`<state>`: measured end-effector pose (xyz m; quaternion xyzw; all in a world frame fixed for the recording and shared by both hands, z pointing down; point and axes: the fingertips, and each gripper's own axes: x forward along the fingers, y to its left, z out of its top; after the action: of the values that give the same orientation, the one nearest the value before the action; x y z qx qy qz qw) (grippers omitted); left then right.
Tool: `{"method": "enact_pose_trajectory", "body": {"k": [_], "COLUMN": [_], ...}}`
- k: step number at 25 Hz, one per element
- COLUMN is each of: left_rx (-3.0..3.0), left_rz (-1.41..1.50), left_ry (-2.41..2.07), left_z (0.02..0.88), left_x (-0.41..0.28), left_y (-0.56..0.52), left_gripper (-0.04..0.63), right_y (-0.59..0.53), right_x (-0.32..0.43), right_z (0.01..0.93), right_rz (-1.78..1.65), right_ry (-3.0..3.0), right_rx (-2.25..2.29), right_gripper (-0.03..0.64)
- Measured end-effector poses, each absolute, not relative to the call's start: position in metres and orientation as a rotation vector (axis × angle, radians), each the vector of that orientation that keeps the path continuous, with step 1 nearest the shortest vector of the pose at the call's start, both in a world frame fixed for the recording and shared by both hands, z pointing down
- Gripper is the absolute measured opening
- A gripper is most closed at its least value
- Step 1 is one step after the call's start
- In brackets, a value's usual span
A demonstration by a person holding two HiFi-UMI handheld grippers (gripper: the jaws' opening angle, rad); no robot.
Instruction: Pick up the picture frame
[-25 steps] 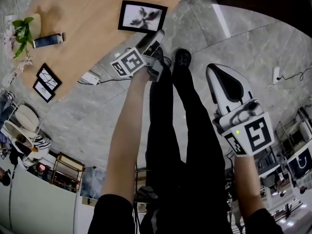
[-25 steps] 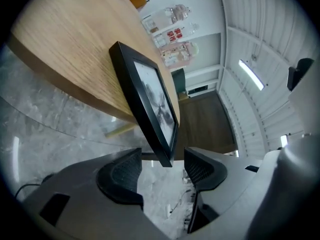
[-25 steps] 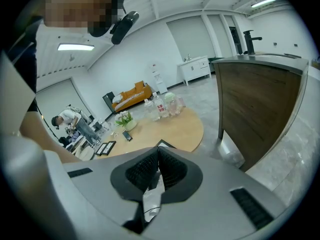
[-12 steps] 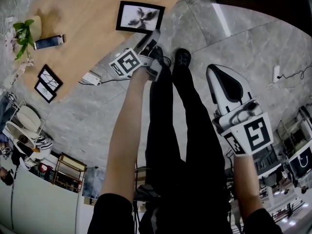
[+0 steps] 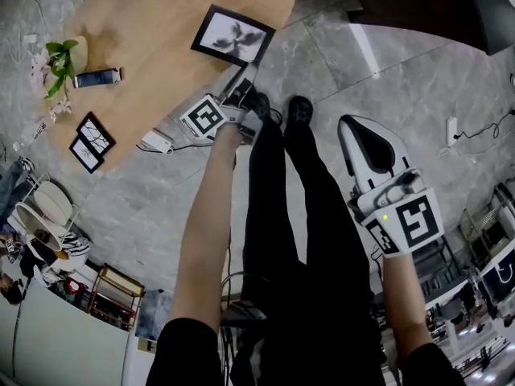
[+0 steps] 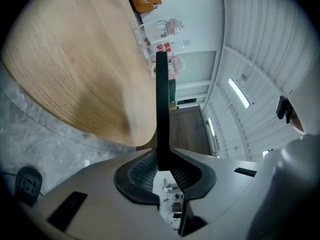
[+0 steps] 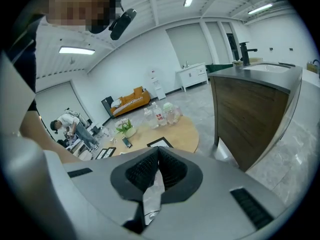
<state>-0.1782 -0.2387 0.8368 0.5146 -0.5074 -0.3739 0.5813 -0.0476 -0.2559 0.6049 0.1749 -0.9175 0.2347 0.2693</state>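
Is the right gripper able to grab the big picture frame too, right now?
Probably not from there. The right gripper is shut and hangs over the floor beside the person's legs, well apart from the picture frame. The left gripper has just closed on the frame's edge.

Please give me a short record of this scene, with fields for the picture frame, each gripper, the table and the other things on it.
picture frame: black, by the table's edge, seen edge-on between the left jaws
left gripper: jaws have just been closing, now shut on the frame's edge
right gripper: shut, empty, away from the table
table: wooden, rounded
also on table: two small frames, potted plant
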Motion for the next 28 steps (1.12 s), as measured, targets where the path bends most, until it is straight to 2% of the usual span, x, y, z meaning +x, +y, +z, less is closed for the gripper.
{"method": "enact_pose_trajectory", "body": {"k": [5, 16, 28], "left_rx": [1.237, 1.332, 1.416], "left_rz": [-0.908, -0.982, -1.016], "left_ry": [-1.167, -1.181, -1.147], "left_z": [0.787, 0.619, 0.447], "left_x": [-0.175, -0.169, -0.133], "left_y": [-0.242, -0.253, -0.238], "left_gripper": [0.074, 0.074, 0.074], "right_y": [-0.257, -0.263, -0.268], "right_x": [-0.035, -0.003, 0.034], "right_z": [0.573, 0.484, 0.375], "right_rz": [0.600, 0.536, 0.400], "right_ry": [-2.512, -2.631, -2.783], "right_rx": [0.484, 0.489, 0.527], "right_gripper": [0.012, 0.012, 0.012]}}
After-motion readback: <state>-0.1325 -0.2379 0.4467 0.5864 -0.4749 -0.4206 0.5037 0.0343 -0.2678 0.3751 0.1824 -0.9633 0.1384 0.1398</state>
